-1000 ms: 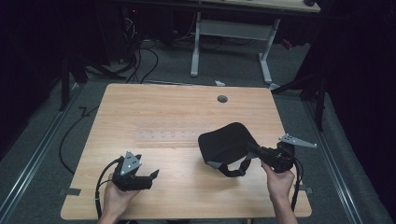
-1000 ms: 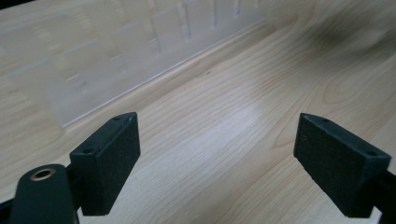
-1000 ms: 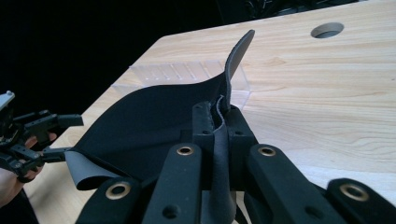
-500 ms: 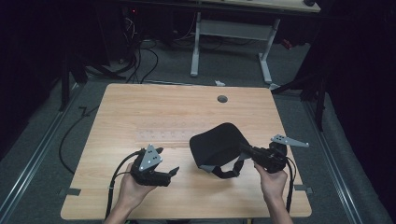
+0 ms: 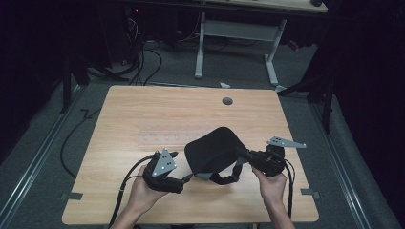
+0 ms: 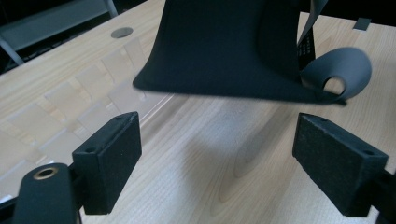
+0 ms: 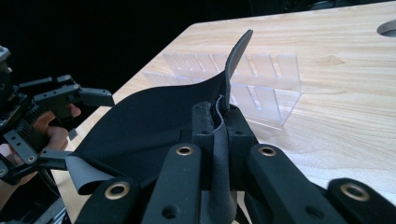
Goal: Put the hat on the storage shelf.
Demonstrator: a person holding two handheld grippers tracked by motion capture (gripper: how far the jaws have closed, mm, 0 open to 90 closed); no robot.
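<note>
- Change from half a second ago: left gripper (image 5: pixel 187 177) has moved rightward along the near edge of the light wooden table (image 5: pixel 143 109), and its tips are now just beside the lower left edge of the black, soft, dome-shaped fabric pad with grey strap loops (image 5: pixel 212 151); that pad has shifted slightly toward the table's middle with the right gripper (image 5: pixel 241 153).
- Left gripper, held in the person's left hand (image 5: pixel 143 193): jaws wide apart, nothing between the black foam-faced pads (image 6: pixel 114 154). In the left gripper view the pad's dark hem (image 6: pixel 243 91) hangs above the wood just beyond the open jaws, not touching them; a curled grey strap end (image 6: pixel 343 70) shows at its right.
- Right gripper, held in the person's right hand (image 5: pixel 272 183): jaws closed tight on a fold of the black fabric pad's edge (image 7: pixel 223 112), seen pinched between them in the right gripper view. The pad is lifted, its far side raised off the table.
- Clear plastic slotted rack (image 7: pixel 261 88): lies flat on the table beyond the pad.
- Round grommet hole (image 5: pixel 227 101): far centre of the table.
</note>
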